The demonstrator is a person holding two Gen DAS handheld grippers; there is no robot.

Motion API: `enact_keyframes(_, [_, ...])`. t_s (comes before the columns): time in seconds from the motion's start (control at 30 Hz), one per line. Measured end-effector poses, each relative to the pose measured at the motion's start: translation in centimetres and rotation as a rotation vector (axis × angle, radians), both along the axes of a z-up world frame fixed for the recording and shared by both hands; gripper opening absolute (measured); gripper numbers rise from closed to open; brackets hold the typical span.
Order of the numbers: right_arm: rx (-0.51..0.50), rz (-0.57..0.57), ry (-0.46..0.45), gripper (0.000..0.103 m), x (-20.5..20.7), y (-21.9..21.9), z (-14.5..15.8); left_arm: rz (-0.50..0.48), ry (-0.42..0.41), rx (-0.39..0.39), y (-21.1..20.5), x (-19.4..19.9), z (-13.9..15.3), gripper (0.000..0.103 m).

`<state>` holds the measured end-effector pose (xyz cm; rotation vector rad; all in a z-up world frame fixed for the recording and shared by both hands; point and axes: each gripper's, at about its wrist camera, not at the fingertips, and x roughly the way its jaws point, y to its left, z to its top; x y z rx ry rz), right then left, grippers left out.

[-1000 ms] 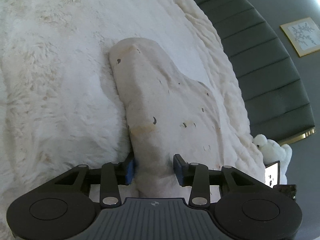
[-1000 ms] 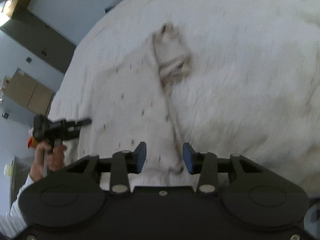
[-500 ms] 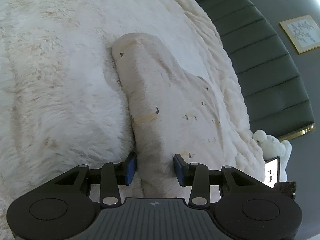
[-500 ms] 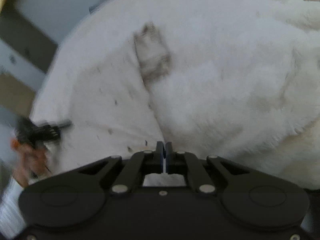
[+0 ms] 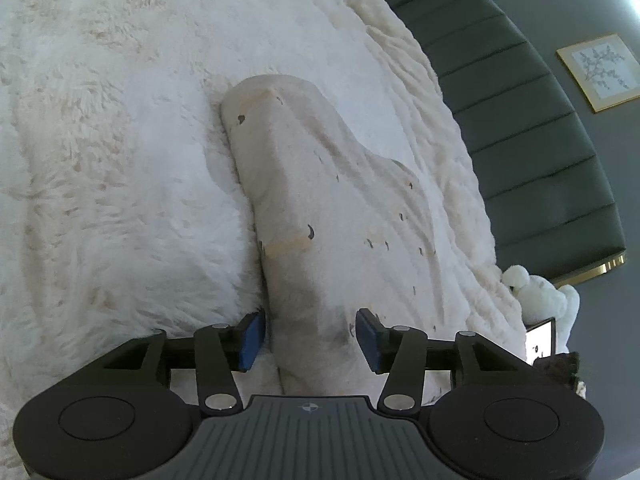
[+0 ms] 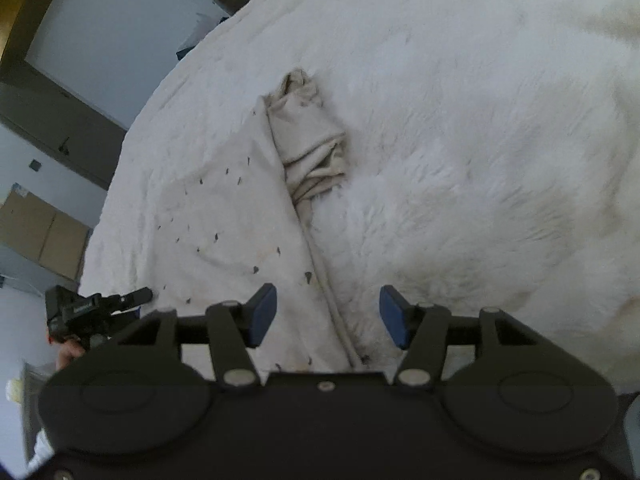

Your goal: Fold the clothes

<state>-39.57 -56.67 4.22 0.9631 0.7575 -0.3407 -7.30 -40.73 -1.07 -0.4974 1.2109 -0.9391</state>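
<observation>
A cream garment with small dark marks (image 5: 320, 208) lies spread on a fluffy white blanket (image 5: 112, 184). In the left wrist view its folded left edge runs toward me and a fold of it rises between the blue pads of my left gripper (image 5: 310, 336), which stands open around it. In the right wrist view the garment (image 6: 224, 232) lies left of centre with a bunched sleeve (image 6: 308, 144) at its far end. My right gripper (image 6: 328, 316) is open over the garment's right hem. The left gripper (image 6: 92, 312) shows at the far left, in a hand.
A dark green padded headboard (image 5: 532, 148) stands at the right, with a framed picture (image 5: 596, 68) on the grey wall. A white plush toy (image 5: 544, 296) sits at the bed's edge. Shelving and a cardboard box (image 6: 40, 232) lie beyond the bed.
My right gripper was shut half a second ago and now stands open over the hem. My left gripper stays around the fold, pads slightly wider, and has shifted little.
</observation>
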Motion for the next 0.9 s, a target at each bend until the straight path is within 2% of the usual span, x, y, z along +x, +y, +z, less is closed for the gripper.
enact_keyframes(0.03, [0.004, 0.023, 0.013, 0.045, 0.3, 0.1, -0.1, 0.0, -0.002, -0.002, 0.0, 0.0, -0.1, 0.047])
enact_keyframes(0.07, [0.003, 0.043, 0.01, 0.032, 0.5, 0.3, -0.1, -0.005, -0.007, -0.002, -0.1, -0.1, -0.1, 0.047])
enact_keyframes(0.1, [0.0, 0.05, -0.003, 0.011, 0.5, 0.4, 0.0, -0.009, -0.01, 0.0, -0.1, -0.1, -0.2, 0.047])
enact_keyframes(0.13, [-0.01, 0.049, -0.017, 0.001, 0.4, 0.5, 0.2, -0.013, -0.014, 0.003, -0.2, -0.1, -0.2, 0.047])
enact_keyframes(0.33, [-0.041, 0.016, 0.027, 0.002, -0.5, 0.5, 0.2, -0.011, -0.014, 0.003, 0.0, 0.3, -0.1, 0.047])
enact_keyframes(0.4, [-0.084, 0.011, 0.055, 0.003, -0.5, 0.8, 0.6, -0.01, -0.017, 0.007, -0.1, 0.3, -0.1, 0.047])
enact_keyframes(0.47, [-0.142, 0.013, 0.104, 0.007, -0.2, 1.2, 1.2, -0.005, -0.017, 0.009, -0.1, 0.4, -0.1, 0.047])
enact_keyframes(0.53, [-0.134, 0.013, 0.092, 0.013, -0.3, 1.2, 1.5, -0.002, -0.018, 0.008, -0.3, 0.5, -0.2, 0.047])
enact_keyframes(0.57, [-0.132, -0.004, 0.083, 0.029, -0.4, 1.2, 1.6, -0.001, -0.017, 0.007, -0.4, 0.6, -0.3, 0.047])
enact_keyframes(0.6, [-0.132, -0.015, 0.077, 0.052, -0.5, 1.1, 1.8, 0.001, -0.015, 0.007, -0.5, 0.7, -0.3, 0.047])
enact_keyframes(0.63, [-0.136, -0.04, 0.06, 0.061, -0.7, 1.0, 1.9, 0.004, -0.019, 0.005, -0.6, 1.0, -0.4, 0.047])
enact_keyframes(0.67, [-0.131, -0.069, 0.026, 0.065, -0.9, 0.9, 1.9, 0.007, -0.024, 0.003, -0.8, 1.2, -0.4, 0.047])
enact_keyframes(0.73, [-0.097, -0.063, -0.002, 0.064, -0.7, 0.8, 1.4, 0.019, -0.047, 0.014, -0.9, 1.4, 0.1, 0.051])
enact_keyframes(0.83, [-0.043, -0.013, 0.002, 0.05, 0.1, 0.9, 0.4, 0.005, -0.088, 0.034, -1.9, 1.2, 0.8, 0.065])
enact_keyframes(0.9, [-0.05, 0.028, 0.035, 0.023, 0.8, 1.3, 0.1, -0.017, -0.123, 0.064, -2.6, 0.9, 1.2, 0.066])
